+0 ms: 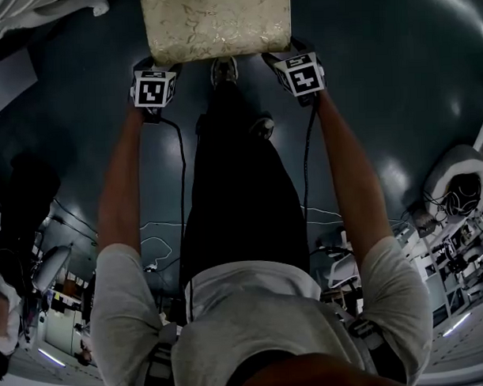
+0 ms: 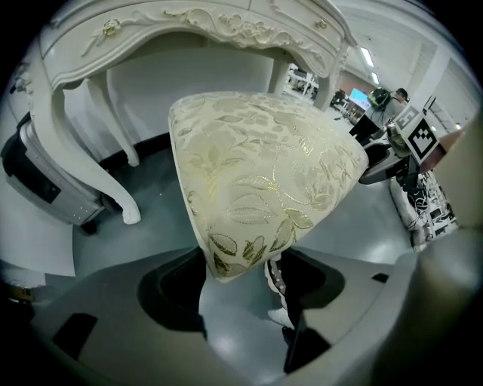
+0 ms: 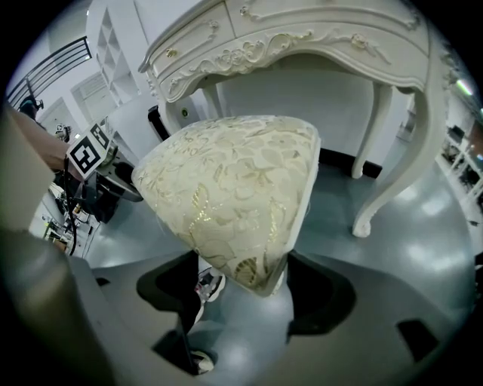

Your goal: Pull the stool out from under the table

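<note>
1. Left gripper and right gripper each hold a near corner of the stool. The jaws stand fairly wide, with the padded corner pinched between them.
2. Largest is the table, which stands beyond the stool. From both gripper views the seat looks clear of the table top, so I judge the pull nearly or wholly done. If I swing the stool sideways now, it could knock the curved table leg.
3. Next is the stool itself, on the floor between the table and me, its near edge just above my shoe. My hold is only on soft fabric at the corner tips. A hard tug could let a jaw slide off, and then the stool would twist towards the side that still holds.
4. My shoe sits close under the seat edge. Pulling further without stepping back could drive the stool into my foot.
5. Smallest is a thin cable on the floor behind my feet. Stepping back blind, I could catch it.
</note>
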